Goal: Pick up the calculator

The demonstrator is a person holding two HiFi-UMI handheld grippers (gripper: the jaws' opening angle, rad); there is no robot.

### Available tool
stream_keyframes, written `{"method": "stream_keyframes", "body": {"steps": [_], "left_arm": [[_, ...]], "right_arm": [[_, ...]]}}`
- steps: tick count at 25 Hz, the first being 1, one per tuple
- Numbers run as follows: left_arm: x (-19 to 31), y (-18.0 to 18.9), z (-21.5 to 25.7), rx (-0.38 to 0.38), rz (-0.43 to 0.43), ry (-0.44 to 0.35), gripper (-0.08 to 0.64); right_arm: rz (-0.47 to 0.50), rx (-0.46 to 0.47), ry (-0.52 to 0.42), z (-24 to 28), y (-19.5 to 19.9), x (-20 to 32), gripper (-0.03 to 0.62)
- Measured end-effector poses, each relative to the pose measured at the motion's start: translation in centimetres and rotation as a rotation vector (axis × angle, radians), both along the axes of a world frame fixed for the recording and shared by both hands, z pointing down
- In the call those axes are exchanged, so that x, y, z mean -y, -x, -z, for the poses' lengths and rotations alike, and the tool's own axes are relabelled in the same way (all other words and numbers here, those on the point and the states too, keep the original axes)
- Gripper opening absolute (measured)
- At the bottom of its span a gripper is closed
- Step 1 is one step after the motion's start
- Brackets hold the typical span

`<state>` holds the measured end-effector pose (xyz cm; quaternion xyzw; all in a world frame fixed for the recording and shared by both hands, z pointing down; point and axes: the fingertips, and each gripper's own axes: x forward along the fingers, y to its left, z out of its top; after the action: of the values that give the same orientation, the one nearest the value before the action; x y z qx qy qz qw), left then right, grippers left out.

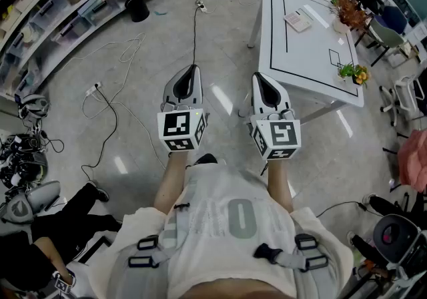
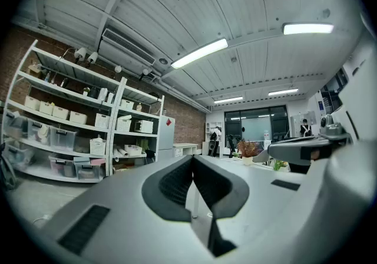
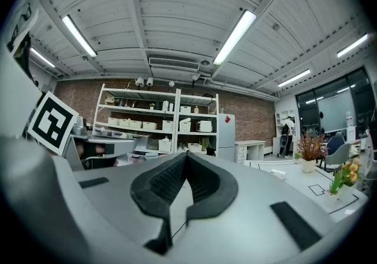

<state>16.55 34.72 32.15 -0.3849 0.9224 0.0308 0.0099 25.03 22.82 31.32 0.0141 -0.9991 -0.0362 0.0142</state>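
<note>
**Spotter:** How are your tongs set?

**Me:** I've got both level, side by side over the floor (image 1: 227, 44). My left tongs (image 1: 193, 67) are clenched, pads meeting at the tip and gripping nothing. My right tongs (image 1: 257, 77) are clenched the same way, empty.

**Spotter:** And the calculator?

**Me:** The calculator (image 1: 297, 21) lies flat on the white table (image 1: 313, 57), ahead of my right tongs and a little to their right, well apart from them.

**Spotter:** What's in the way?

**Me:** Open floor up to the table's near edge. A black cable (image 1: 195, 31) runs along the floor straight ahead of my left tongs. On the table, a dried plant (image 1: 349, 12) stands right of the calculator, and a small flower pot (image 1: 353, 74) sits nearer me. Shelving (image 1: 53, 11) lines the wall far to the left of my left tongs.
</note>
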Motion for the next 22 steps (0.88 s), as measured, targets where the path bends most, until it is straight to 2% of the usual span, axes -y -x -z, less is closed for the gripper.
{"method": "stream_keyframes", "body": {"steps": [6,12,17,22], "left_arm": [[-0.2,0.4,-0.5,-0.012,0.011,0.003,0.02],[-0.9,0.7,-1.1,-0.028,0.02,0.009,0.021],[-1.0,1.1,-0.8,-0.029,0.016,0.013,0.02],[-0.8,0.8,-1.5,-0.024,0.015,0.01,0.02]], "right_arm": [[-0.006,-0.011,0.011,-0.6,0.2,0.4,0.008],[0.006,-0.016,0.059,-1.2,0.5,0.1,0.007],[-0.002,-0.022,-0.018,-0.7,0.8,-0.6,0.008],[0.016,-0.039,0.035,-2.4,0.8,-0.4,0.008]]}}
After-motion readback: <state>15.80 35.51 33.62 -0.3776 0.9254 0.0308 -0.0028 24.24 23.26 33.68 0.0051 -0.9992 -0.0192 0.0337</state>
